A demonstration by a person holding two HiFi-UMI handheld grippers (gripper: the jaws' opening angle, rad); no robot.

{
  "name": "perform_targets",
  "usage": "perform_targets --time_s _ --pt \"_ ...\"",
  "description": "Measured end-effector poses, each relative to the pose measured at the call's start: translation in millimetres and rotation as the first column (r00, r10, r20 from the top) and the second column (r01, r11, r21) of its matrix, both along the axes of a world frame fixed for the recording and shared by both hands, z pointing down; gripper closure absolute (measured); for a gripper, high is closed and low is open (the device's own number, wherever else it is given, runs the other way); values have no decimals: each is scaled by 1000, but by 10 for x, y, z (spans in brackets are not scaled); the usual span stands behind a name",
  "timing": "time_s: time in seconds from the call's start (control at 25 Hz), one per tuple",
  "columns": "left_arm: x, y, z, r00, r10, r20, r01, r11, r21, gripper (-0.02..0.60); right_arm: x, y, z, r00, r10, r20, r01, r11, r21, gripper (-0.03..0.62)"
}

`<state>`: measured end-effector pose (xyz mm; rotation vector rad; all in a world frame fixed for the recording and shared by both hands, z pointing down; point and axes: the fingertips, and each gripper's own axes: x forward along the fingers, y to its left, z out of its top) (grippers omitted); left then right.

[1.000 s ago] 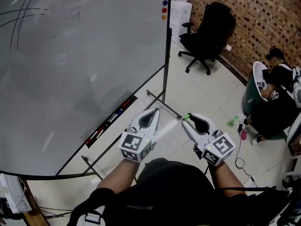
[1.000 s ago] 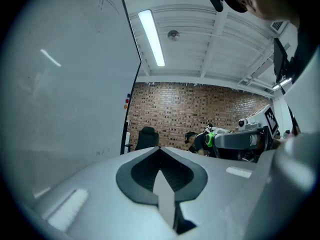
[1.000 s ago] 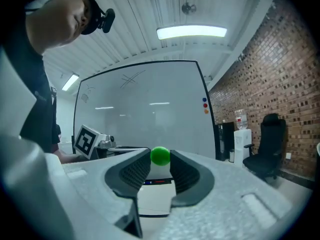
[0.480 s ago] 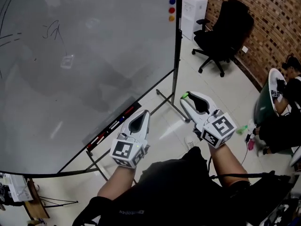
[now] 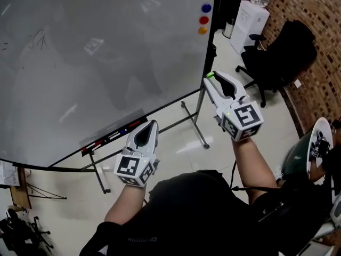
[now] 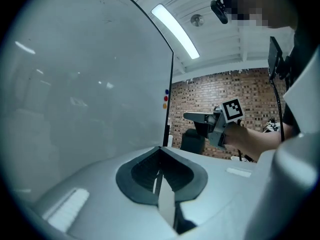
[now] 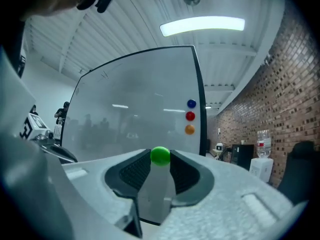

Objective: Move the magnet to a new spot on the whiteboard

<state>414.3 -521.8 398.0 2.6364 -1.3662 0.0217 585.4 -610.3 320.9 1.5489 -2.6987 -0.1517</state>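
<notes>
The whiteboard [image 5: 106, 63] fills the far left of the scene. It stands on a floor frame with a marker tray [image 5: 114, 135] along its lower edge.

The right gripper [image 5: 212, 81] is raised near the board's right edge and points level toward it. Its jaws are clamped on the green magnet [image 7: 160, 155], which sits at the jaw tips, clear of the board.

The left gripper [image 5: 153, 123] is lower and nearer, below the tray, with its jaws closed together on nothing.

A blue magnet [image 5: 206, 7], a red magnet [image 5: 204, 20] and an orange magnet [image 5: 202, 30] form a column at the board's upper right.

Step in hand, as judged: carrying the green magnet to a new position.

Next move: bring the magnet face flat against bare board, away from the column, then open the jaws.
</notes>
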Motion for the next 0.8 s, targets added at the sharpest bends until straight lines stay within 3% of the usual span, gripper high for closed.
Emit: perform_targets --time_s 0.36,0.56,0.8 --pt "396 -62 187 991 -137 1 137 990 -16 566 136 -901 10 1000 -18 -7 18 1000 -15 485" --pt "338 -7 230 981 -190 38 191 981 -28 566 112 -1203 -109 1000 -2 8 2 1000 -2 485" --pt "186 -68 181 970 -241 24 241 970 -11 566 70 -1385 -62 999 35 -41 -36 999 -27 484"
